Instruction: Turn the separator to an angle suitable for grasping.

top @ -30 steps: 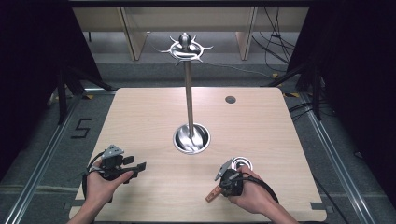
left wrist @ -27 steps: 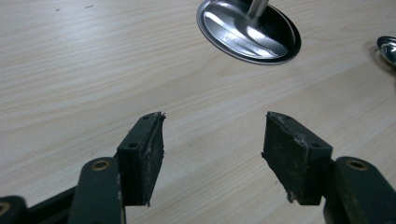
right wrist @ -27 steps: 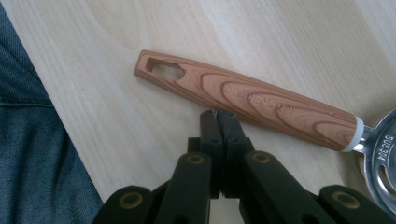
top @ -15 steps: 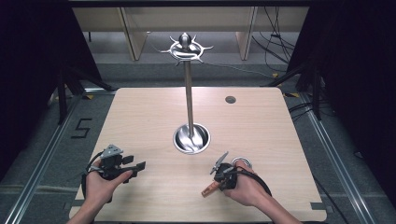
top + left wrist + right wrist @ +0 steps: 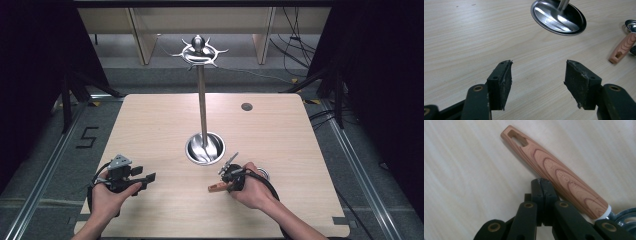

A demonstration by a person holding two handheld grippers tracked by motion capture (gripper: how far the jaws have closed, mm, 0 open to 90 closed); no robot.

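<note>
As the right gripper point(image 5: 541, 182), jaws clenched on nothing, is shifted left, the wooden handle point(image 5: 554, 172) is swung w/ it; not yet grasped.

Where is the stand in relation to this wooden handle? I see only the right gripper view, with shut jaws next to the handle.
Observer: In the high view, the metal stand rises from the middle of the table, beyond the wooden handle.
Operator: What is the left gripper doing?
Observer: The left gripper is open and has nothing between its jaws. It is over bare table near the left front edge.
Operator: Is anything hanging on the stand?
Observer: The hooks at its top look bare, as far as the high view shows.
</note>
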